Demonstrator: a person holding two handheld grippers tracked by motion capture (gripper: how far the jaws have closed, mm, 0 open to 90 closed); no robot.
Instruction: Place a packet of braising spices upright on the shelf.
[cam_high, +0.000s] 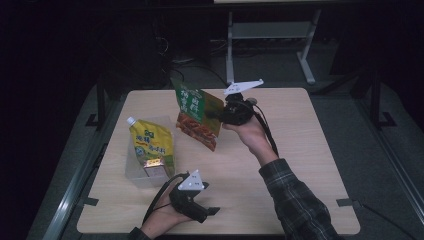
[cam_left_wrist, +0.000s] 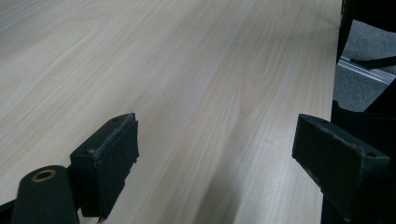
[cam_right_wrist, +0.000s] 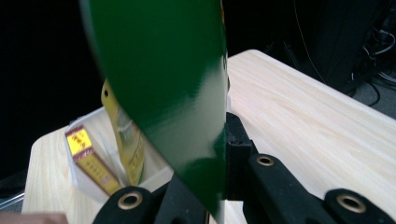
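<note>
Green foil pouch (cam_high: 199, 116) pinched at its edge in my right gripper (cam_high: 220, 114), held up above the table (cam_high: 280, 165), beside and beyond the clear bin (cam_high: 134, 170).

Foil this thin looks light, floppy and slick, so I judge it will sag and swing from one edge; a hold near the stiffer sealed seam seems safest. My right jaws are clamped tight on it. My left gripper (cam_left_wrist: 215, 154), near the bin's front corner, is spread wide with nothing in it. Inside the bin stand a yellow spout pouch (cam_high: 150, 142) and a small box (cam_high: 155, 166).
</note>
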